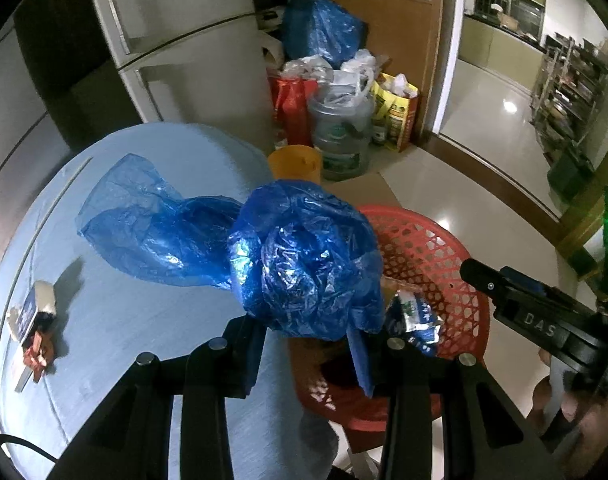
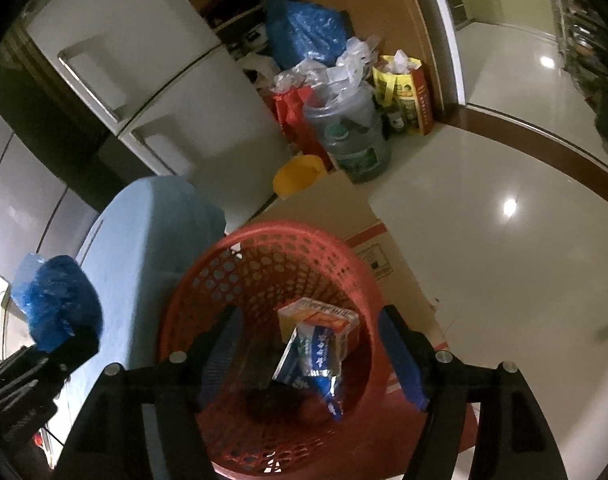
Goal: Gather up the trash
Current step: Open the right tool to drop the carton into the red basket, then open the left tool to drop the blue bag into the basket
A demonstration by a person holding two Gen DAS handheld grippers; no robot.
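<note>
Currently L gripper (image 1: 307, 344) pinches crumpled blue plastic bag (image 1: 304, 256), basket (image 1: 435, 264) at 3 o'clock. R gripper (image 2: 311, 352) jaws spread, empty, over basket. Bag prob. light, soft, slippery; grip bunched wad.

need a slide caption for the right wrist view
Right gripper open above the red basket, a blue-white wrapper and a carton inside.
</note>
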